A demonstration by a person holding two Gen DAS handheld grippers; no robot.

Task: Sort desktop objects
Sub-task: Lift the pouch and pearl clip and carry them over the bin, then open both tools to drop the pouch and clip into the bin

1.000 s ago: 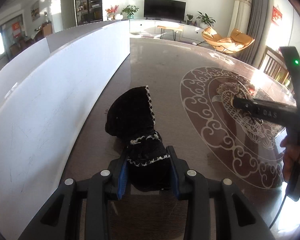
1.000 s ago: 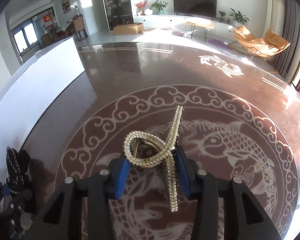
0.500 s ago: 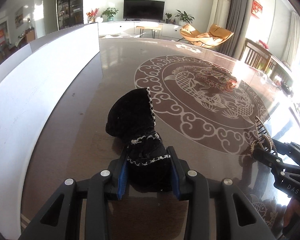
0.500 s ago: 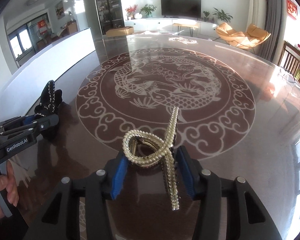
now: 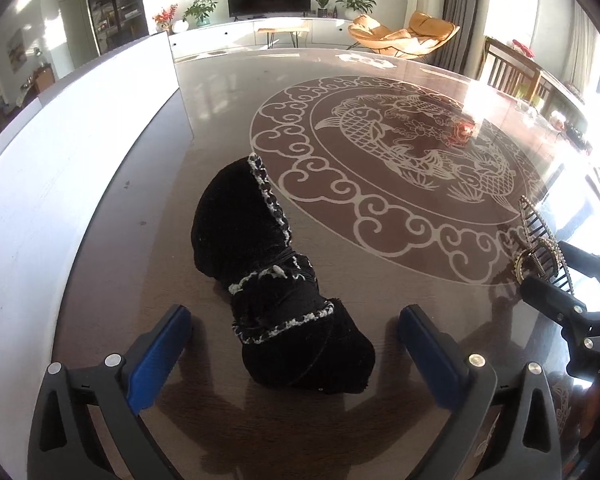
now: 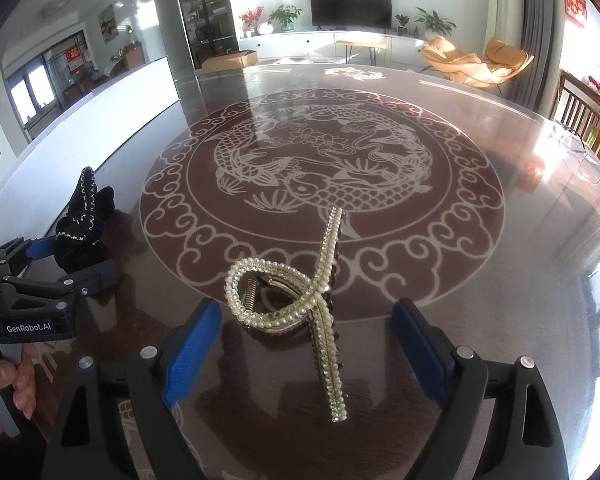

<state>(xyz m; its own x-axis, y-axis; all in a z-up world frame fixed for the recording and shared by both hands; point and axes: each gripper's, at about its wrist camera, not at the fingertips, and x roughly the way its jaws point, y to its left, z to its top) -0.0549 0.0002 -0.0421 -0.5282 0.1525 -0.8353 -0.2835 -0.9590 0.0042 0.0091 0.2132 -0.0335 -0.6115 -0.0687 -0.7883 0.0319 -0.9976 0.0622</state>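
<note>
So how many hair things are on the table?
2. The black velvet bow lies between the left tool's open fingers; the pearl claw clip lies between the right tool's.

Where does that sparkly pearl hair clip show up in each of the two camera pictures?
Left wrist view: the pearl hair clip sits at the far right edge, on the table just beyond the other gripper's fingers.
Right wrist view: the same clip lies low in the middle, between the open blue fingers, touching neither.
Shared landmark: the fish medallion on the tabletop, beyond the clip in both views.
</note>
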